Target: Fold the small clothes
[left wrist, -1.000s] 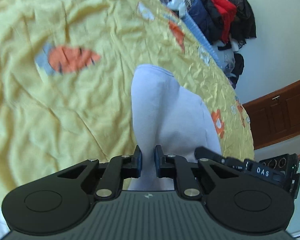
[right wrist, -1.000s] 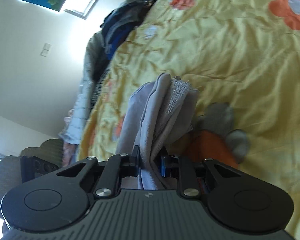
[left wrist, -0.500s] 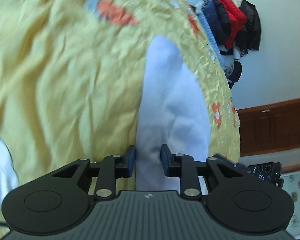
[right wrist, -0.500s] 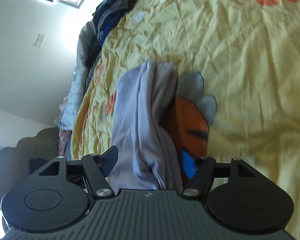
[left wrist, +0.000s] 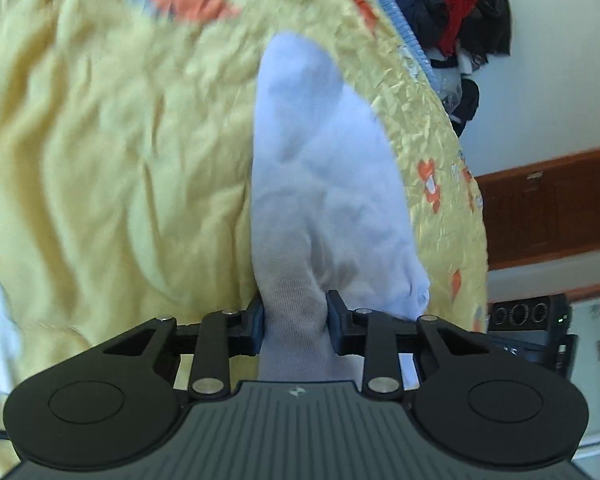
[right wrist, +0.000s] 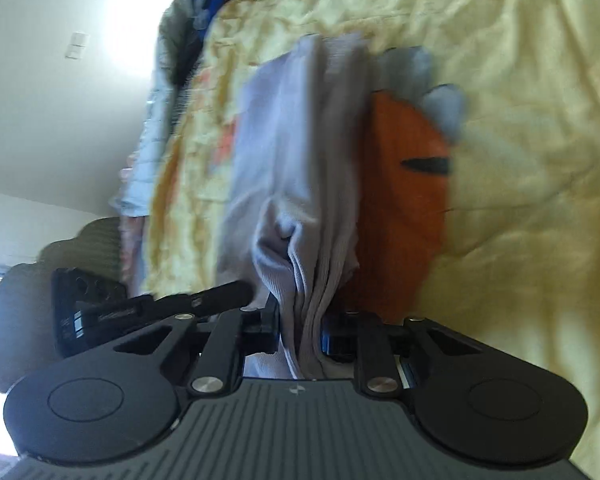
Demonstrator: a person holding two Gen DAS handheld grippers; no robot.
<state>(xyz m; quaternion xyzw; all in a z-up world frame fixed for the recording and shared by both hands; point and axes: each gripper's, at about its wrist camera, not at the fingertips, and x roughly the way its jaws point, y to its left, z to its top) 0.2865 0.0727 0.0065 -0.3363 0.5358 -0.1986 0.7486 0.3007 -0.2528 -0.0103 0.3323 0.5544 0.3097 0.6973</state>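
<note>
Gripping both ends of the small pale garment [left wrist: 324, 184]: left claw [left wrist: 295, 322] has a bunched fold pressed between its pads, jaws set a little apart around the wad. Right claw [right wrist: 299, 330] has just been closing, now clamped on a ribbed, gathered edge of the same cloth [right wrist: 300, 160]. Garment stretches away from each claw over the yellow bedspread [left wrist: 112, 168], lying across its orange flower print [right wrist: 404, 184]. Pile of dark, red and blue clothes [left wrist: 456, 4] sits at the bed's far edge. Right view is motion-blurred.
</note>
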